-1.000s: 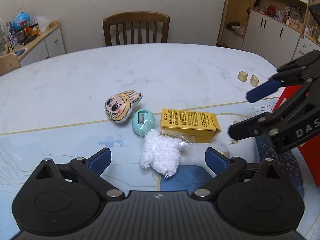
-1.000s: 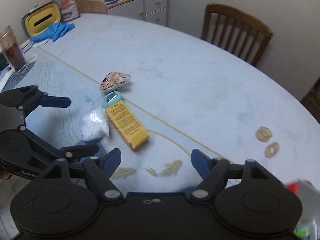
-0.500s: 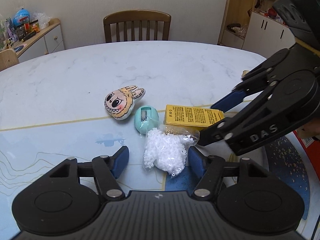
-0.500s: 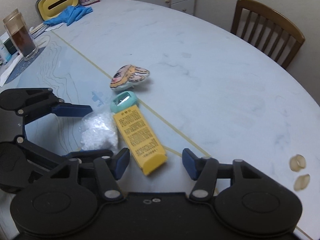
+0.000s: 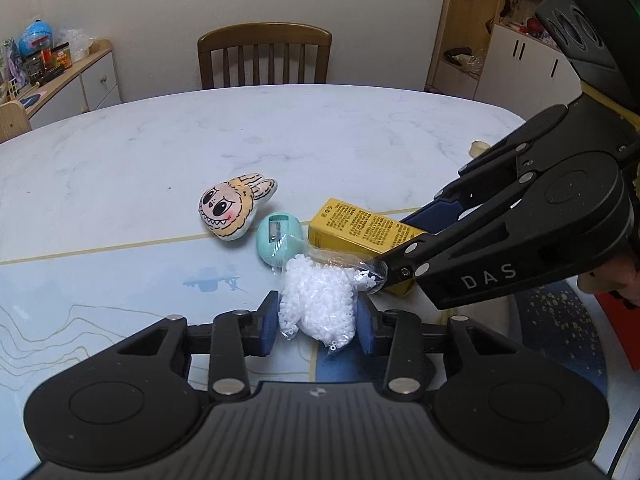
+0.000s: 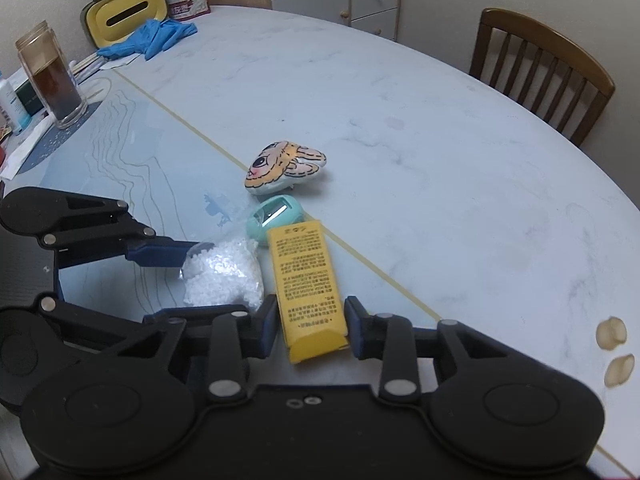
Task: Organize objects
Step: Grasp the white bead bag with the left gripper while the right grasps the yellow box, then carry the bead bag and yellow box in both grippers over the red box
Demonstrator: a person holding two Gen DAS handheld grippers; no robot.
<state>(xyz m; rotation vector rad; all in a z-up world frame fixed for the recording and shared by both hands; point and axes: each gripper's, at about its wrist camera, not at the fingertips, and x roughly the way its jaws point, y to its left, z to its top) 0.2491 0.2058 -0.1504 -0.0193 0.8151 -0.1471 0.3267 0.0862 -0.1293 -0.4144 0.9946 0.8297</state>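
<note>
I've got the left gripper (image 5: pixel 316 326) pinched on the bead bag (image 5: pixel 320 300), just left of the yellow box (image 6: pixel 306 280), whose long axis runs straight out btwn the right gripper (image 6: pixel 310 328) pads, closed to its sides.

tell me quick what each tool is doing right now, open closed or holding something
Left tool: closed on the bag of white beads.
Right tool: closed on the yellow box.
</note>
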